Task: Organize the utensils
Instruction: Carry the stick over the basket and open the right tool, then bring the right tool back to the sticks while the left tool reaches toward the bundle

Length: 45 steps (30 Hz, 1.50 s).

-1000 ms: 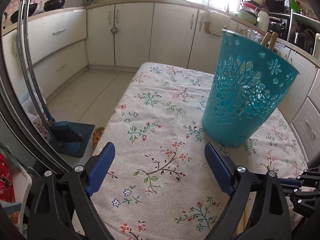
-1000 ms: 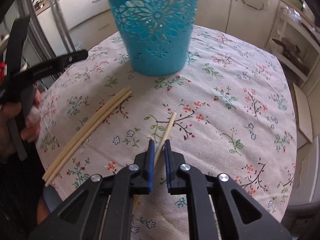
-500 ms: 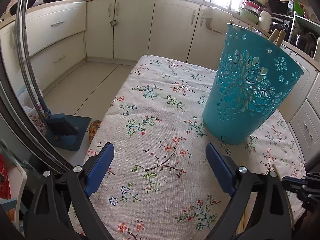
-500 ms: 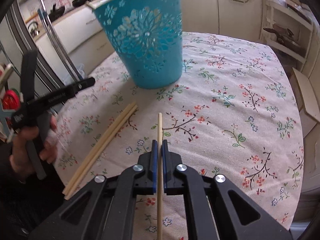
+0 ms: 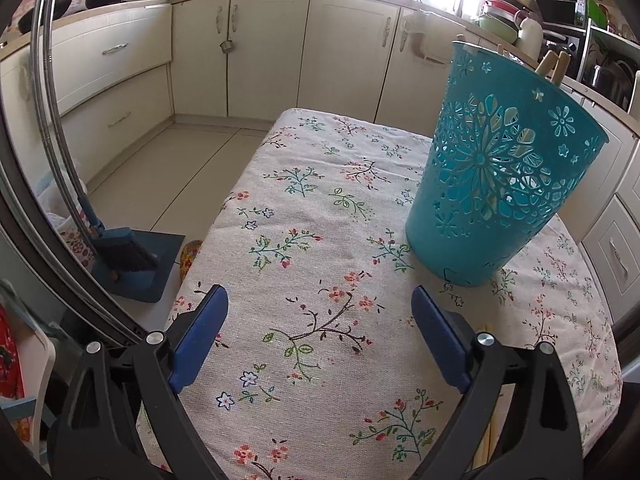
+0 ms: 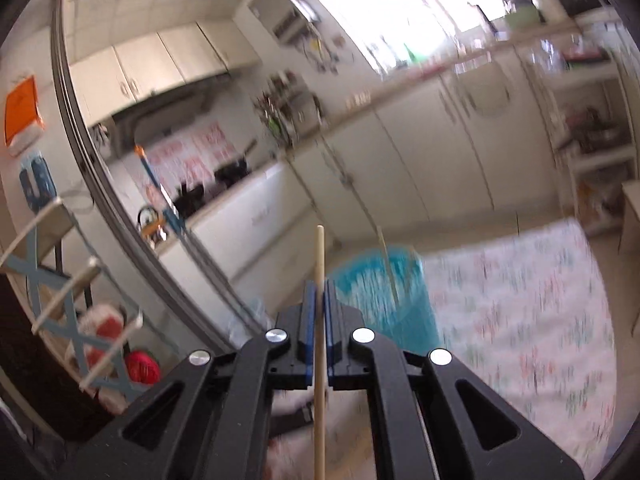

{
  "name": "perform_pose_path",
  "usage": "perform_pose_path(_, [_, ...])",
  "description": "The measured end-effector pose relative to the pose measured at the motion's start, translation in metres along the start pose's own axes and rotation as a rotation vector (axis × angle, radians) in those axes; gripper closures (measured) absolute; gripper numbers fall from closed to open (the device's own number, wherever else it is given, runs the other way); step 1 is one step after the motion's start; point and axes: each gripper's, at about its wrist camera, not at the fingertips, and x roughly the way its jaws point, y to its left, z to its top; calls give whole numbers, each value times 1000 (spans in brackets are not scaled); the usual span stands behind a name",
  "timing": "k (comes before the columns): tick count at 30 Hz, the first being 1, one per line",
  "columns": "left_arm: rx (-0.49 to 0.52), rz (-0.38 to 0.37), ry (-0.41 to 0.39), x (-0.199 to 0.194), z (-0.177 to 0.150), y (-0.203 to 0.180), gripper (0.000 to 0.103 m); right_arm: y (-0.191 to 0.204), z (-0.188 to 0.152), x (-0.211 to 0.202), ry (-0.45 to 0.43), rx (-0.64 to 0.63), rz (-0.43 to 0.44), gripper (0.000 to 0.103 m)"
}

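My right gripper (image 6: pixel 319 286) is shut on a wooden chopstick (image 6: pixel 319 256) that sticks up past its fingertips, raised well above the table. Below and to its right the teal cut-out holder (image 6: pixel 384 292) shows blurred, with a chopstick standing in it. In the left wrist view the same teal holder (image 5: pixel 496 176) stands on the floral tablecloth (image 5: pixel 320 208), wooden handles poking out of its top. My left gripper (image 5: pixel 320 300) hovers open over the cloth, nothing between its fingers. More chopsticks (image 5: pixel 486 436) lie on the cloth behind its right finger, mostly hidden.
Cream kitchen cabinets (image 5: pixel 340 52) run along the far wall. A blue dustpan and brush (image 5: pixel 128 256) stand on the floor left of the table. A dish rack with bowls (image 5: pixel 504 20) sits on the counter at the right. A folding rack (image 6: pixel 72 312) stands at the left.
The right gripper closed on a single chopstick on the cloth, then lifted it high and tilted up towards the room. The left gripper stayed over the cloth, open.
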Motion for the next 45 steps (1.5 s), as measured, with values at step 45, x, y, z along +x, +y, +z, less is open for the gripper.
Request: perform_pose_path(45, [-37, -4, 1, 0, -1, 8, 13, -20, -180, 79, 423, -11, -369, 92])
